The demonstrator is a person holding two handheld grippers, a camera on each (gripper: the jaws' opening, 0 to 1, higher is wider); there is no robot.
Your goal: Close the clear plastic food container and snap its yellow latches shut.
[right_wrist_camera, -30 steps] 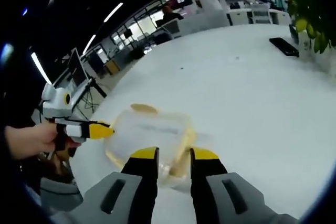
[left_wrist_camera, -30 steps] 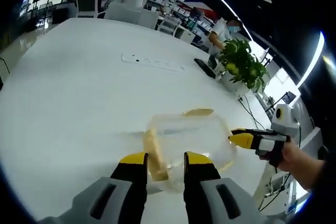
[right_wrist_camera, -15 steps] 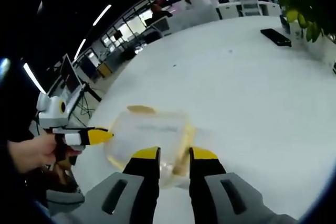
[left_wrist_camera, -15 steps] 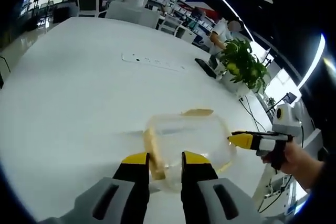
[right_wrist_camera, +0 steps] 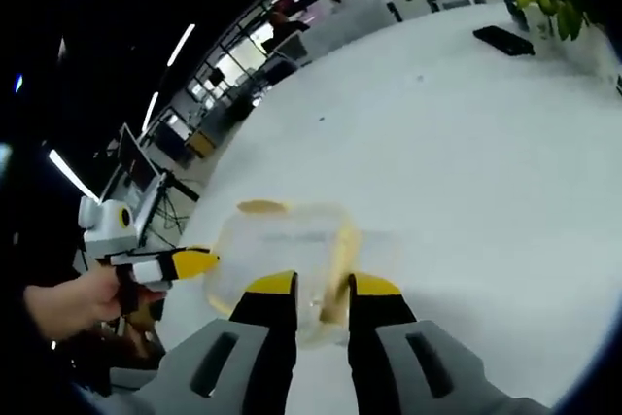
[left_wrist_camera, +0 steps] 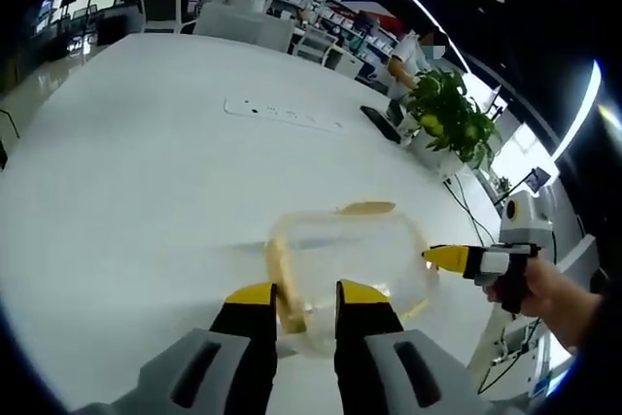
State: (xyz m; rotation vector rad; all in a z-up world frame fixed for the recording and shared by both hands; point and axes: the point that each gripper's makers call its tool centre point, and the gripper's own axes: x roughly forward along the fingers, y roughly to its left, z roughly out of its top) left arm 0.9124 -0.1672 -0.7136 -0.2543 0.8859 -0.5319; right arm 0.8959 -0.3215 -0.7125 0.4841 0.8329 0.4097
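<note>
Left hand-held gripper [left_wrist_camera: 295, 291] has its jaws a little apart, astride the container's [left_wrist_camera: 350, 259] near yellow latch [left_wrist_camera: 283, 279]. Right hand-held gripper [right_wrist_camera: 316, 284], jaws likewise parted, straddles the latch [right_wrist_camera: 340, 264] on the container's opposite end. Container sits on the white worktop [left_wrist_camera: 146, 172], well this side of the plant [left_wrist_camera: 447, 119]. Lid looks down; contents cannot be made out. Likely light, thin-walled, slippery plastic: press at the latches, not the walls.

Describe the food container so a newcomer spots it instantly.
On the big white table, look at the near edge, far from the white power strip and the potted green plant. There sits the clear rounded plastic food container, the table's one see-through item, with yellow latches on its sides.
</note>
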